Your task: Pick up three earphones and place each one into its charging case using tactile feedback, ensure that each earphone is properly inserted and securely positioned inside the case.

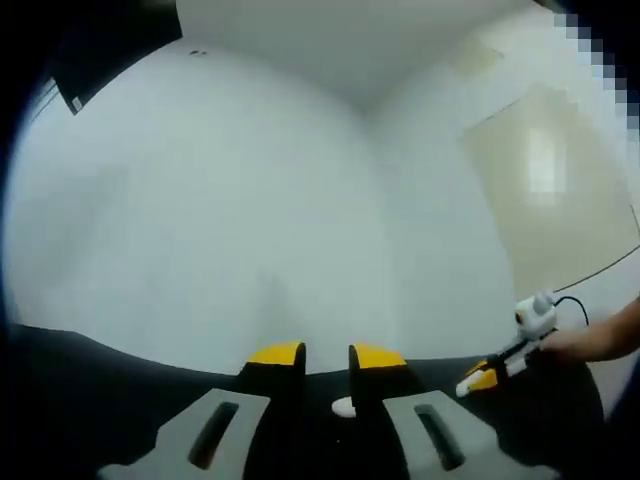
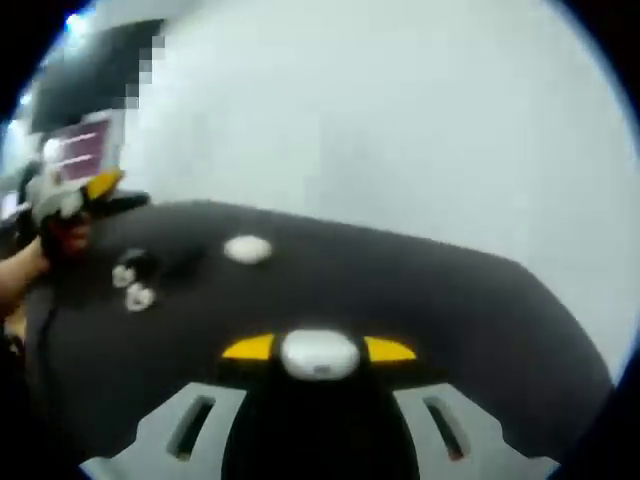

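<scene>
My right gripper is shut on a white oval charging case, held between its yellow-tipped jaws above the black table. A second white case lies further out on the table. Two small white earphones lie at the left, just below my left gripper, which a hand holds. In the left gripper view, my left gripper stands open by a narrow gap with nothing between its tips. A small white piece shows low between its jaws, on the dark table. The right gripper comes in from the right.
A pale wall rises behind the black table's far edge. A cream door panel stands at the right. A hand holds the right gripper. A dark screen sits at the far left.
</scene>
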`<state>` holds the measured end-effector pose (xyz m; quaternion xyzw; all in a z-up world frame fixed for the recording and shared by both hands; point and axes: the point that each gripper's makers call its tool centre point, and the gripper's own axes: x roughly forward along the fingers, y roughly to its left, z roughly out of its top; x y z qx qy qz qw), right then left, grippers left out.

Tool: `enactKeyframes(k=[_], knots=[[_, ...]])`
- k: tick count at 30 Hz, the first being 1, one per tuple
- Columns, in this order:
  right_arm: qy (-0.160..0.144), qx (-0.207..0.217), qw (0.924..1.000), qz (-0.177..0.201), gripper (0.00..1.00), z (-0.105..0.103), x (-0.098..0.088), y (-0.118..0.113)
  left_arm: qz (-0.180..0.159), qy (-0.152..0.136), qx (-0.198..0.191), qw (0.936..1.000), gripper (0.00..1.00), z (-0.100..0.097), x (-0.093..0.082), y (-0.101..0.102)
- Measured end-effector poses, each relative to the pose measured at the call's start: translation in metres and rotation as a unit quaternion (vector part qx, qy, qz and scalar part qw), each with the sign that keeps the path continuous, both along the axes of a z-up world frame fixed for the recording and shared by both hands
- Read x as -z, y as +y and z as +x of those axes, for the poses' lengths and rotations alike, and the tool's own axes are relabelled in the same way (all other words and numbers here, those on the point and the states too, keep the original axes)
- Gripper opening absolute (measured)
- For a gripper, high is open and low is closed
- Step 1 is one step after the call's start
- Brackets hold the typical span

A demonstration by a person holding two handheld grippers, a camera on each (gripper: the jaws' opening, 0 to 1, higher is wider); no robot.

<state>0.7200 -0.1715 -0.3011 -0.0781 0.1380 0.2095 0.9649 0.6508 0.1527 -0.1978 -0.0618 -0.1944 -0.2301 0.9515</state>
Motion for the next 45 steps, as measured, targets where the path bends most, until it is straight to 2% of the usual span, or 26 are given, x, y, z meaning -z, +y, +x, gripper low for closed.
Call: enactKeyframes(k=[4,7,9,12,13,15,17,19,23,26,28,32,38,45], knots=[[0.012,0.020,0.9996,0.015,0.33,0.011,0.003,-0.009,0.010,-0.004,-0.003,0.9999,0.15,-0.001,0.000,-0.001],[0.015,0.031,0.9994,0.004,0.33,0.016,0.008,-0.012,0.015,-0.005,-0.003,0.9999,0.15,0.000,0.000,-0.002],[0.026,0.047,0.9985,-0.009,0.33,0.020,0.014,-0.019,0.018,-0.005,-0.002,0.9998,0.15,0.000,0.001,-0.003],[0.039,0.051,0.9979,-0.006,0.34,0.025,0.024,-0.023,0.020,-0.004,-0.001,0.9998,0.15,0.000,0.001,-0.005],[0.029,0.047,0.9985,-0.003,0.35,0.024,0.019,-0.024,0.020,-0.004,-0.001,0.9998,0.15,0.000,0.001,-0.005],[0.001,0.069,0.9974,0.021,0.46,0.027,0.005,-0.030,0.019,-0.002,-0.001,0.9998,0.15,0.000,0.002,-0.004],[-0.026,0.072,0.9936,0.084,0.52,0.026,-0.014,-0.030,0.018,-0.001,-0.001,0.9998,0.15,0.000,0.002,-0.004],[-0.048,0.054,0.9885,0.133,0.52,0.027,-0.034,-0.023,0.016,0.000,-0.001,0.9999,0.15,0.000,0.002,-0.004],[-0.059,-0.003,0.9873,0.148,0.46,0.029,-0.056,0.009,0.012,0.005,-0.001,0.9999,0.15,0.001,0.003,-0.003],[-0.056,-0.041,0.9851,0.158,0.43,0.034,-0.060,0.032,0.014,0.005,-0.002,0.9999,0.15,0.001,0.004,-0.004],[-0.039,-0.062,0.9820,0.174,0.43,0.039,-0.058,0.048,0.018,0.007,-0.003,0.9998,0.15,0.001,0.005,-0.004],[-0.041,-0.102,0.9872,0.115,0.48,0.051,-0.053,0.082,0.020,0.007,0.000,0.9998,0.15,0.000,0.005,-0.006],[-0.017,-0.152,0.9874,0.043,0.50,0.064,-0.033,0.130,0.021,0.010,0.004,0.9997,0.15,0.000,0.006,-0.007],[0.001,-0.163,0.9866,0.004,0.55,0.077,-0.005,0.167,0.013,0.009,0.008,0.9998,0.15,0.000,0.003,-0.006]])
